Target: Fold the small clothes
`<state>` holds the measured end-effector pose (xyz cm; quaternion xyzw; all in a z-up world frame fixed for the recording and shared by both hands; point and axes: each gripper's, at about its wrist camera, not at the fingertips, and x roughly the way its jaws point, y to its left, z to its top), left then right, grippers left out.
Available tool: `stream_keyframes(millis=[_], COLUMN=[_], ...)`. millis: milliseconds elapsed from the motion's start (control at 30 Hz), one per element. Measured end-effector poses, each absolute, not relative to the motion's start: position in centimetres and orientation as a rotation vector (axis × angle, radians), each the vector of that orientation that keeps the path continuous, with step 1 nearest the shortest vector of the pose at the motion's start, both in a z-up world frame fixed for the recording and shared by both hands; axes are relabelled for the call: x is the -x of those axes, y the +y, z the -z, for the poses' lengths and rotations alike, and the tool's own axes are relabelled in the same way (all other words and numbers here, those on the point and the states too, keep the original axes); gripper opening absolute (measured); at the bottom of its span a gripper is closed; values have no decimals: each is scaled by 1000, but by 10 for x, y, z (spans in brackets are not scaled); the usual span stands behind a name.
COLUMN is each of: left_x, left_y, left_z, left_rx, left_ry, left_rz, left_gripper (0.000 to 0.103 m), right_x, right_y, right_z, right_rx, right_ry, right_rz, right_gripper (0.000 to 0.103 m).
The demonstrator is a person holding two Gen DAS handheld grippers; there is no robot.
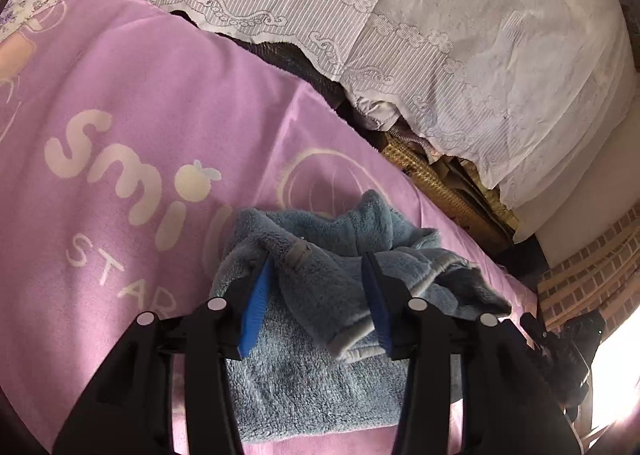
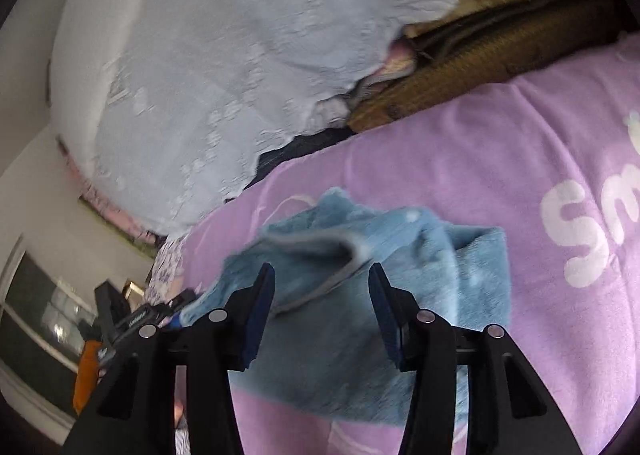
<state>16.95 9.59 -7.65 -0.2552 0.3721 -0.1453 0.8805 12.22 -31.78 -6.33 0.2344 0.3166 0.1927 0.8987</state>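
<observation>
Left gripper: The left gripper [image 1: 318,275] pointed down at the blue fleece garment [image 1: 320,335], its jaws apart and clasping nothing; the blue pads [image 1: 256,307] stood either side of a raised fold without visibly pressing it.
Right gripper: The right gripper [image 2: 322,295] hung over the same garment [image 2: 360,335] from the opposite side, jaws likewise parted and released, the cloth below and between them but ungripped.
Garment: The small blue fleece piece lay on the pink blanket [image 1: 140,95], bundled into a compact heap, with a grey-trimmed edge [image 2: 344,267] turned up on top.
Progress: One fold, perhaps more, appeared made, since layers lay doubled over one another; the top stayed rumpled and lopsided, so smoothing and probably a final fold seemed left.
Blanket: The pink blanket, printed with pale lettering [image 1: 132,175], served as the folding surface.
Beyond: A white lace cover [image 1: 400,35] draped a bulky heap behind, with a brown woven mat [image 1: 436,183] showing beneath its edge.
Focus: The right wrist view was blurred.
</observation>
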Motion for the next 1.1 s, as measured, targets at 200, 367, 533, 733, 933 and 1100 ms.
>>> stream_keyframes(millis=[200, 367, 533, 733, 933, 1100], left_x=[-154, -130, -124, -131, -193, -251], left_y=[90, 102, 115, 82, 31, 62], left_z=[77, 82, 90, 96, 85, 137], left_rx=[406, 296, 243, 114, 43, 290], left_ry=[775, 774, 809, 823, 820, 1038], left_rz=[257, 202, 192, 199, 65, -65], left_gripper=[44, 46, 53, 53, 73, 94], right_x=[-108, -109, -106, -112, -170, -227], right_y=[-279, -268, -267, -251, -228, -301], right_z=[63, 74, 78, 87, 89, 130], right_rx=[-292, -202, -140, -22, -72, -560], right_ry=[688, 744, 750, 761, 761, 817], right_rz=[-495, -473, -424, -359, -323, -138], right_gripper=[48, 41, 41, 41, 41, 0])
